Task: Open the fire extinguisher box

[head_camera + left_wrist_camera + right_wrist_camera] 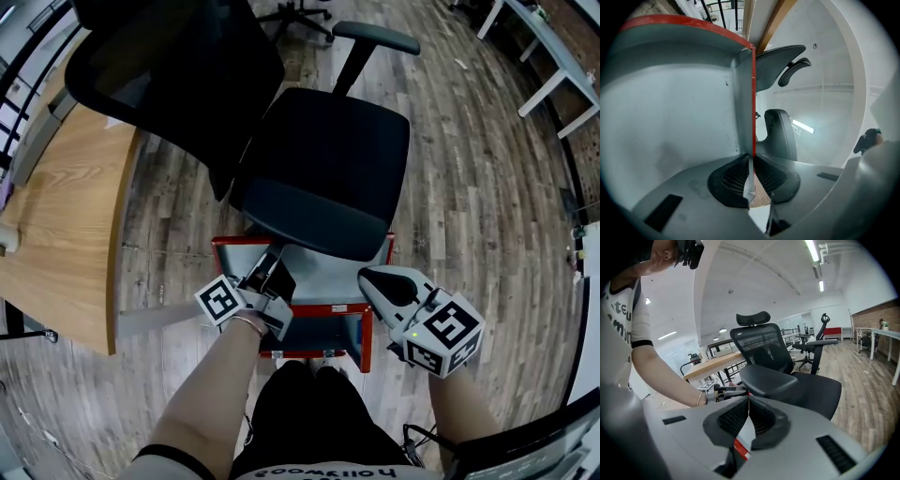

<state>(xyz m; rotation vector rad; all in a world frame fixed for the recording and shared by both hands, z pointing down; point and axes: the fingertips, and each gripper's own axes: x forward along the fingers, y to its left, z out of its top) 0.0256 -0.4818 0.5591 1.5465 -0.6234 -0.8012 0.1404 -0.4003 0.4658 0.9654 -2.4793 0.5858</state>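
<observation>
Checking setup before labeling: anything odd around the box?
Yes: the chair sits right over the box, its seat overhanging the far side where the left gripper is shut on a red edge. It may block opening.

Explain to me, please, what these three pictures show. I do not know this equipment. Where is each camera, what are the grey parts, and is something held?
There is no robot here. A person holds a hand tool with two jaws in each hand. The head view comes from a camera on the person's head, looking down. It shows the left gripper and the right gripper over a red fire extinguisher box on the wooden floor. The box is partly hidden by a black office chair, and a wooden desk stands at the left. The other two pictures come from cameras riding on the grippers, so the grey parts are the jaws themselves. The left jaws are closed on a thin grey panel with a red edge, apparently the box's door. The right jaws are together with nothing between them.
</observation>
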